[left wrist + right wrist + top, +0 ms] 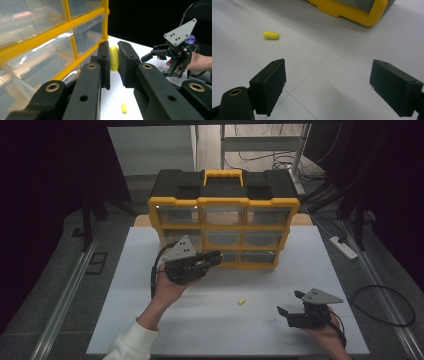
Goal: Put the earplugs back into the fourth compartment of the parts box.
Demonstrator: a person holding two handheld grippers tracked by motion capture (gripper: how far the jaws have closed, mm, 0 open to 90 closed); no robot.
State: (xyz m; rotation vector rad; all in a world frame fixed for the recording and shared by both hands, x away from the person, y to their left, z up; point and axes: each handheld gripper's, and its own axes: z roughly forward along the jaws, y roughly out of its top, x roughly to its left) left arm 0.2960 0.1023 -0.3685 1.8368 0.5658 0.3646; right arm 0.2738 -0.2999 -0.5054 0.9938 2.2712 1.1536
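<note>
Left gripper (pixel 113 66): jaws nearly closed on a small yellow foam earplug (pixel 114 58), raised just before the organiser's bottom drawer row.
Right gripper (pixel 328 87): jaws wide apart, nothing between them, low over the white table board (pixel 150 320).
Second yellow foam earplug (pixel 242 301): lying loose mid-board, between the two grippers.
Yellow-framed black-topped organiser with clear plastic drawers (pixel 223 220): all drawers look closed.
Step, judged: carrying the plug to storage.
Next move: a drawer needs opening first.
Clearance: open board ahead of the organiser; right edge near the right gripper.
</note>
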